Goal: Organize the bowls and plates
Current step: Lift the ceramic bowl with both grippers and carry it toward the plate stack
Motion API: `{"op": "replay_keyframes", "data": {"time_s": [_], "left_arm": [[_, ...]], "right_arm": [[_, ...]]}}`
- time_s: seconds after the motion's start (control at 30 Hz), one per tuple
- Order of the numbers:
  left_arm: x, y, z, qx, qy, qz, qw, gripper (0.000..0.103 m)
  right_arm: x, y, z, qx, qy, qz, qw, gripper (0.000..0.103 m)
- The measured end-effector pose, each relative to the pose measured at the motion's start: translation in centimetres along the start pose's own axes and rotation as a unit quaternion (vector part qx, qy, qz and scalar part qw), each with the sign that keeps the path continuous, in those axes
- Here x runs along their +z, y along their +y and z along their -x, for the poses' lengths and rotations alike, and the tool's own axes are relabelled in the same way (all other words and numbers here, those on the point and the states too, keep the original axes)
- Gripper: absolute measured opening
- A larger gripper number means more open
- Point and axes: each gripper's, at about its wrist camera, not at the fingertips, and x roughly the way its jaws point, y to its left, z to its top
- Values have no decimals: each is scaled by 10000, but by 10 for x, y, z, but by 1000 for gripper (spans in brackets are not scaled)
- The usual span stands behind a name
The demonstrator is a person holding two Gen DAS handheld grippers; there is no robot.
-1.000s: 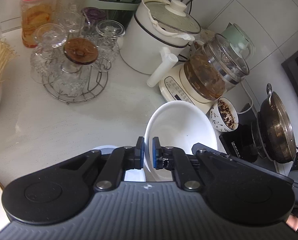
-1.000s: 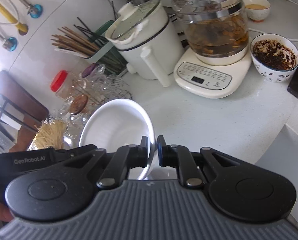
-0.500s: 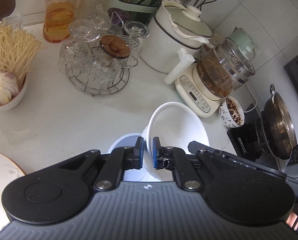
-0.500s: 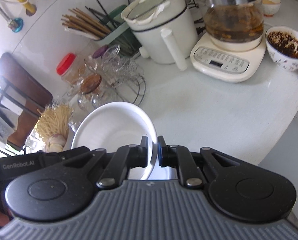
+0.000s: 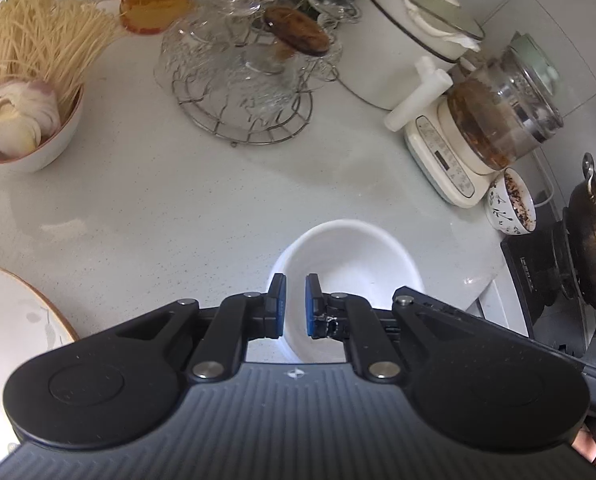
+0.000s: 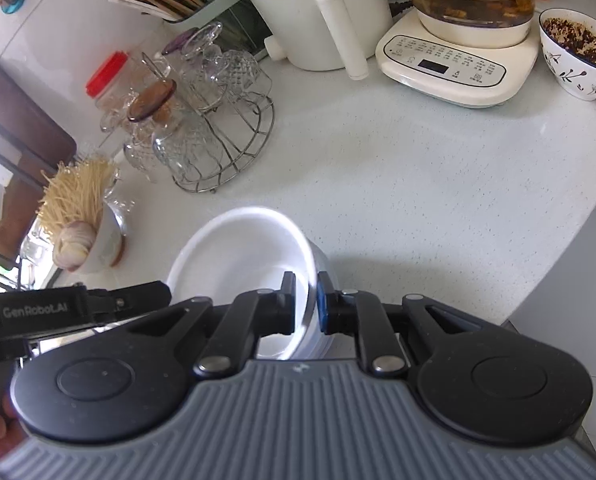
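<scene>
A white bowl (image 5: pixel 349 256) sits low on the pale counter (image 5: pixel 178 208), near its front edge. Under it shows the wall of a second white bowl (image 6: pixel 322 264). My left gripper (image 5: pixel 294 306) is shut on the bowl's left rim. In the right wrist view the bowl (image 6: pixel 238 248) has its right rim between the pads of my right gripper (image 6: pixel 305 308). Those jaws are starting to open, with the pads still close against the rim. The bowl's near part is hidden behind both grippers.
A brown-rimmed plate (image 5: pixel 18 320) lies at the left edge. A bowl of noodles and garlic (image 5: pixel 38 148), a wire rack of glasses (image 5: pixel 246 92), a white pot (image 5: pixel 409 40), a glass kettle (image 5: pixel 497 120) and a patterned bowl (image 5: pixel 509 208) ring the counter. A wok (image 5: pixel 593 240) stands on the right.
Both grippers have come down toward the counter with the white bowl between them. The bowl has gone from tilted to nearly level and now sits over the second bowl.
</scene>
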Motion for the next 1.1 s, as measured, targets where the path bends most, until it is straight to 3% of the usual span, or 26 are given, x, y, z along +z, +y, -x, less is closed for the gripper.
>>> {"op": "replay_keyframes", "data": {"time_s": [0.2, 0.27, 0.3, 0.33, 0.37, 0.4, 0.53, 0.6, 0.8, 1.0, 1.1], "left_arm": [[3, 5, -1, 23, 2, 25, 10000, 10], [3, 4, 0, 49, -42, 17, 10000, 10], [3, 4, 1, 45, -57, 26, 10000, 10], [3, 4, 2, 34, -61, 50, 10000, 10], [3, 5, 2, 19, -60, 73, 10000, 10], [4, 6, 2, 6, -50, 84, 10000, 13], [2, 7, 0, -26, -63, 70, 10000, 42], [2, 5, -2, -19, -69, 22, 10000, 44], [-2, 4, -12, 28, -11, -31, 10000, 50], [-8, 5, -25, 86, 63, 20, 9999, 50], [-11, 4, -32, 159, 118, 9, 9998, 50]], "right_arm": [[7, -1, -4, 52, 26, -83, 9999, 16], [8, 1, -3, 56, 4, -32, 10000, 36], [8, 1, -1, 89, -59, -39, 9999, 59], [9, 1, 2, 114, -124, -50, 9998, 75], [9, 1, 5, 133, -180, -48, 9997, 79], [9, 1, 7, 146, -220, -22, 9996, 80], [10, 1, 16, -5, -577, 146, 9982, 79], [11, -2, 17, -109, -675, 189, 9975, 79], [2, -23, 2, -359, -441, -70, 9984, 79], [-12, -32, -11, -114, -81, -339, 9993, 78], [-16, -31, -17, -31, 20, -344, 9994, 68]]}}
